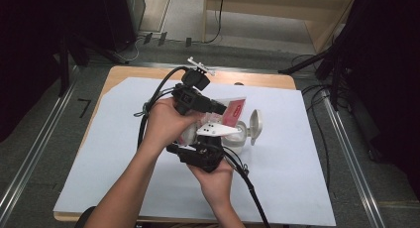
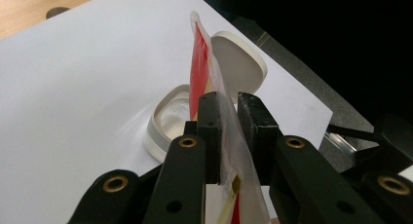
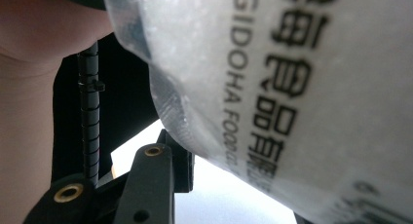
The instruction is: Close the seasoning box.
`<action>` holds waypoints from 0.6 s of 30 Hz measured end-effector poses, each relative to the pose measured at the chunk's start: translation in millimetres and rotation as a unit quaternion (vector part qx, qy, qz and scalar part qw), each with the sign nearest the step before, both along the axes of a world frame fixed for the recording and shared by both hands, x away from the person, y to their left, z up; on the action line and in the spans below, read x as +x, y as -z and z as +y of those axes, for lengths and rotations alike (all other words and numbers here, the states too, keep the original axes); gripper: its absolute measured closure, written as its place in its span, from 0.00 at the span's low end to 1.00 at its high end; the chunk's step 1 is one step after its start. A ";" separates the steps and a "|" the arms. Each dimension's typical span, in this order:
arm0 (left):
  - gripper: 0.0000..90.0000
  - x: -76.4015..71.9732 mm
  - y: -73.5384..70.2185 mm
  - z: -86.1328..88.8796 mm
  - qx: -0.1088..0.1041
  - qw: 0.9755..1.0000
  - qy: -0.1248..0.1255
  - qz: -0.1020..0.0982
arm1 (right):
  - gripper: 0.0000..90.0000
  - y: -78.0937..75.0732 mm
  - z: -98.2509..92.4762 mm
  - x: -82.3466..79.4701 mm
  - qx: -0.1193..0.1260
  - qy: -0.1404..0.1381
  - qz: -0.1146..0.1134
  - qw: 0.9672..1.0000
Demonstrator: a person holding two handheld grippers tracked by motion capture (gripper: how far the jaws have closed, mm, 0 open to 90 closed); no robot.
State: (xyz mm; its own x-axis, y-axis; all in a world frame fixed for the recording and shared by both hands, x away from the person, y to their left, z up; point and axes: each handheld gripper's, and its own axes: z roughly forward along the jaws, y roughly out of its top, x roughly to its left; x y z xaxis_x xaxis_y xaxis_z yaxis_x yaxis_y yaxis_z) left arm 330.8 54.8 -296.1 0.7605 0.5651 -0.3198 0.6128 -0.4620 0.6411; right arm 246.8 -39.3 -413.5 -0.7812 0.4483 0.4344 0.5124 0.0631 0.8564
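A clear plastic bag point(image 1: 234, 110) with a red top and black print hangs over the middle of the table, held between both grippers. My left gripper point(image 1: 218, 108) is shut on the bag's thin edge point(image 2: 199, 73), its two pads point(image 2: 210, 121) pinching the film. My right gripper point(image 1: 195, 141) comes in from below, and the bag's bulging printed side point(image 3: 311, 87) lies against its one visible pad point(image 3: 182, 165); the other jaw is hidden behind the bag. Below the bag stands a white container point(image 2: 165, 119) with its hinged lid point(image 2: 241, 63) flipped open.
A white sheet point(image 1: 287, 178) covers the wooden table point(image 1: 257, 80). Cables trail from both grippers toward the near edge. Metal floor rails point(image 1: 346, 153) run along both sides, and dark stand legs point(image 1: 317, 59) are at the back right.
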 end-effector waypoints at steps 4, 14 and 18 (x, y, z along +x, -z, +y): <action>0.90 -0.8 -0.1 -0.7 -0.002 1.000 0.000 -0.004 | 0.71 0.1 0.1 -0.2 0.001 0.001 0.000 1.000; 0.90 -3.9 -2.3 -1.8 -0.005 1.000 0.005 -0.012 | 0.70 -0.6 -0.5 -1.6 -0.002 0.008 -0.007 1.000; 0.90 -4.9 -2.7 -3.2 -0.016 1.000 0.007 -0.021 | 0.70 -1.4 -2.5 -2.2 -0.007 0.016 -0.016 1.000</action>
State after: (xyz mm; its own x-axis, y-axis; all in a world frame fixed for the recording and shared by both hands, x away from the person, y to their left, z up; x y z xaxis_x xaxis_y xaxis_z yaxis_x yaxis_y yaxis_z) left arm 325.9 51.6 -293.4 0.7821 0.5435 -0.3048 0.5778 -0.4494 0.6813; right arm 244.6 -41.8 -412.2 -0.7794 0.4800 0.4026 0.4867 0.0594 0.8716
